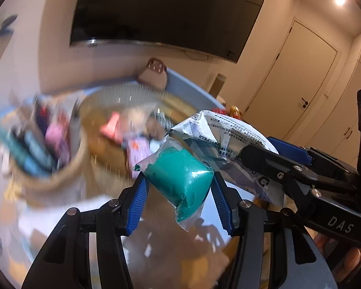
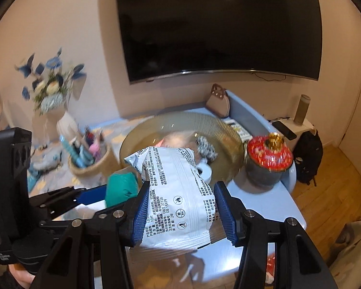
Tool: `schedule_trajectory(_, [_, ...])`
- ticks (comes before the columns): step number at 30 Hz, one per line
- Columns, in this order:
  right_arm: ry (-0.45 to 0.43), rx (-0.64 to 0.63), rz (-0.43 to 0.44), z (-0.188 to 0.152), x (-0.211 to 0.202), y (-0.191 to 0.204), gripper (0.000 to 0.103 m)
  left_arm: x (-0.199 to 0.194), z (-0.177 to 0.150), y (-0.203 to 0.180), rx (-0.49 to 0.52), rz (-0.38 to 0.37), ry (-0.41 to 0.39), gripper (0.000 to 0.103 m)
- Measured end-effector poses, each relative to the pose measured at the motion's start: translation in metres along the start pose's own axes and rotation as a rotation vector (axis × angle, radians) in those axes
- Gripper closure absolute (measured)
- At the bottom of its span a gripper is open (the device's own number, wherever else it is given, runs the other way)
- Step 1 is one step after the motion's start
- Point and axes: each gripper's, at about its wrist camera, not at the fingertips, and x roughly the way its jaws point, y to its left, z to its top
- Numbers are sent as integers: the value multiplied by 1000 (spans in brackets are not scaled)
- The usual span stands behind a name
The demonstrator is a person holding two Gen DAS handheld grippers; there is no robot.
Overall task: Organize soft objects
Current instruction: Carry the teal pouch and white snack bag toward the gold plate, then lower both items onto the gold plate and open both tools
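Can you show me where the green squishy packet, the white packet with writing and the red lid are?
green squishy packet [image 1: 180, 178], left wrist view, middle of its green bulge.
white packet [image 2: 178, 197], right wrist view, centre of its printed face.
red lid [image 2: 268, 155], right wrist view, its red top.

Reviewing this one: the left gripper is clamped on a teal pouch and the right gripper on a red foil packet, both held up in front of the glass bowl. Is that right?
Not quite. The right gripper is clamped on a white printed packet, not a red foil one; the right wrist view shows it clearly. The rest holds: the left gripper grips the teal pouch, both in front of the glass bowl.
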Motion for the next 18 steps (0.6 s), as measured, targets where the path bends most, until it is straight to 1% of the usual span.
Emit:
schedule_trajectory(4, [-55, 20, -43, 33, 15, -13, 52, 9, 34, -4, 39, 43, -49, 53])
schedule_trajectory(5, [-65, 28, -45, 39, 19, -15, 52, 11, 40, -2, 26, 40, -57, 53])
schedule_trajectory(7, [-83, 50, -42, 52, 27, -20, 52, 20, 48, 9, -36, 15, -53, 53])
schedule_trajectory(8, [-89, 53, -50, 56, 32, -21, 52, 24, 51, 13, -59, 23, -52, 53])
schedule_trajectory(9, [-94, 56, -66, 60, 37, -22, 52, 28, 53, 15, -69, 40, -53, 53])
schedule_trajectory(11, [-88, 70, -100, 67, 51, -25, 52, 34, 57, 14, -50, 80, -70, 52])
schedule_trajectory(13, [-66, 99, -85, 72, 67, -31, 50, 39, 59, 13, -23, 122, -89, 48])
schedule_trajectory(14, [-56, 130, -52, 73, 75, -36, 38, 41, 59, 14, -19, 141, -96, 45])
schedule_trajectory(15, [-48, 151, -26, 73, 80, -39, 22, 42, 57, 15, -18, 144, -101, 34])
schedule_trajectory(16, [-39, 176, 4, 71, 85, -43, 16, 42, 57, 16, -18, 136, -102, 25])
schedule_trajectory(17, [-42, 194, 8, 69, 86, -47, 14, 42, 56, 17, -18, 129, -103, 11])
schedule_trajectory(18, [-47, 199, 1, 67, 86, -48, 14, 40, 54, 17, -16, 126, -117, 9])
